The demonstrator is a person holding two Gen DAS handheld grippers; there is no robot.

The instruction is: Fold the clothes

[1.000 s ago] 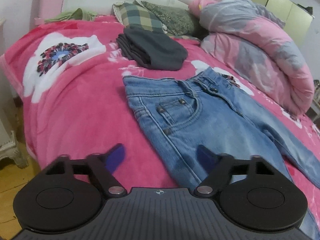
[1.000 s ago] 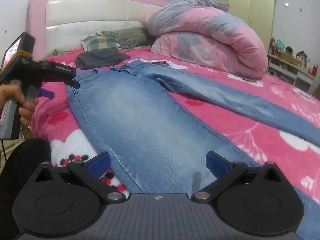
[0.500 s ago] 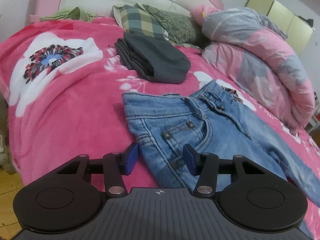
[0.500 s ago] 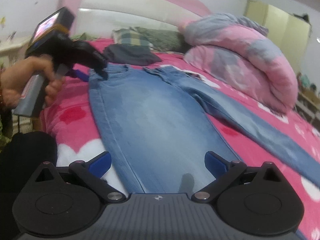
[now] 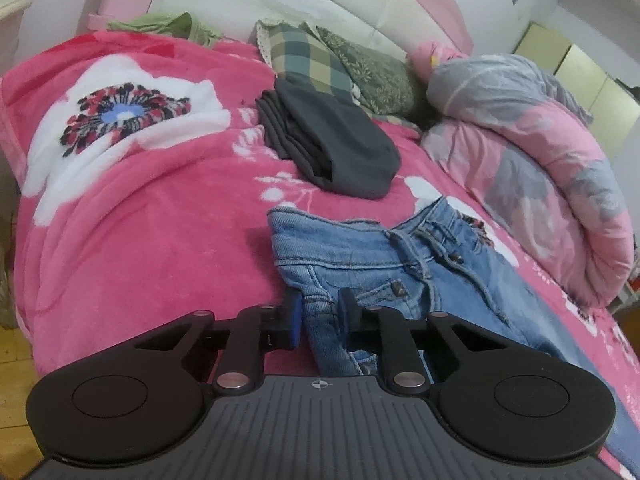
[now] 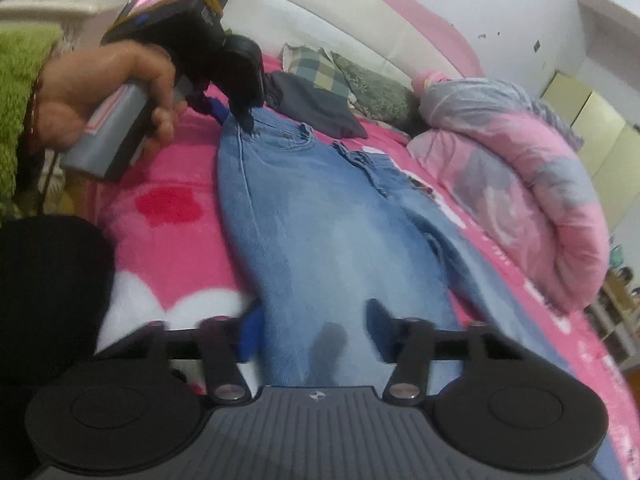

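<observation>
Jeans: light-blue denim jeans [image 5: 400,276] lie flat on the pink floral fleece blanket [image 5: 152,208], waistband toward the headboard.
Left gripper [image 5: 319,312]: jaws just closing, clamped on the bunched hip edge of the jeans beside the waistband.
Right gripper [image 6: 314,330]: jaws just closing; they straddle the near trouser leg; grip not discernible.
Beyond: folded dark-grey garment [image 5: 336,148], well apart from the jeans.

L tongs [image 5: 319,312] apparently on jeans [image 5: 400,276] hip

A folded dark grey garment [image 5: 340,148] lies ahead of the tool on the pink floral blanket [image 5: 140,216]. Beyond it sit a plaid pillow [image 5: 308,60] and a green patterned pillow [image 5: 372,76]; a rolled pink-grey duvet [image 5: 552,184] lies to the right.
</observation>
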